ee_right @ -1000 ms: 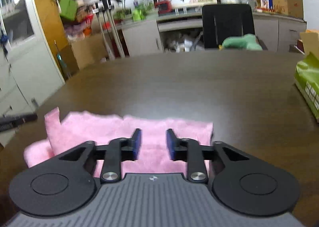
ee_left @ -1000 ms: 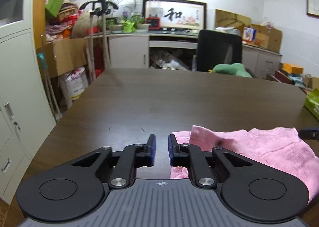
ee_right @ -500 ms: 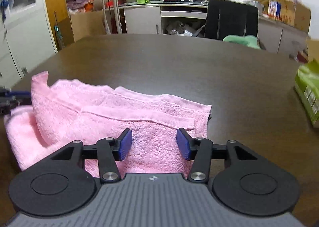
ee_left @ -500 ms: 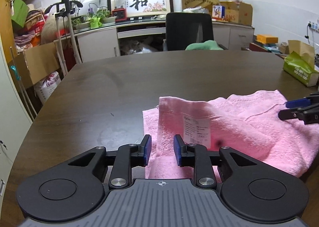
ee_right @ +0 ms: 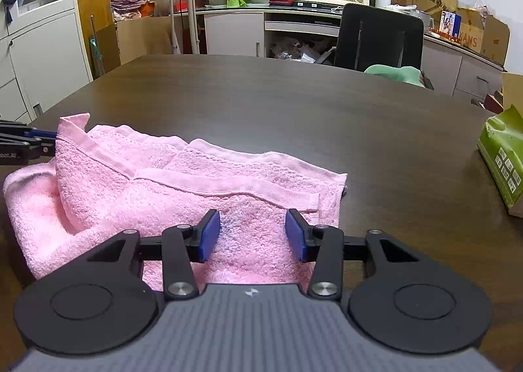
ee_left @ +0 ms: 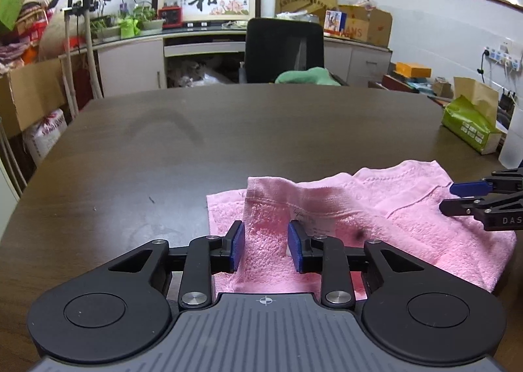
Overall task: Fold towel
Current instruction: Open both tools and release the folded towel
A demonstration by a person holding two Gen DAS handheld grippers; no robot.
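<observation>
- Towel (ee_left: pixel 392 218): pink terry cloth, lying rumpled and partly folded over itself on the near part of a dark wooden table (ee_left: pixel 228 143), with a raised ridge of cloth standing up at its left end.
- A small white label with a dark spot beside it shows on the towel in the left wrist view.
- Left gripper (ee_left: pixel 265 249): its jaws are opening. The upstanding ridge of towel rises between the two blue pads. The left pad sits right against the cloth; whether the right one touches it I cannot tell.
- Right gripper (ee_right: pixel 252 234): its jaws are closing slightly, yet stand well apart over the right end of the towel. Flat cloth lies below and between the pads, and neither pad presses on it.
- In the left wrist view the right gripper's tips come in from the right edge, just over the towel's far right part.
- In the right wrist view the left gripper's tips appear at the left edge, beside the raised corner of the towel.
- A green packet (ee_right: pixel 505 159) lies on the table to the right, well apart from the towel.
- A black office chair (ee_left: pixel 284 48) stands behind the far edge of the table, with a green cloth (ee_left: pixel 307 76) on it.
</observation>
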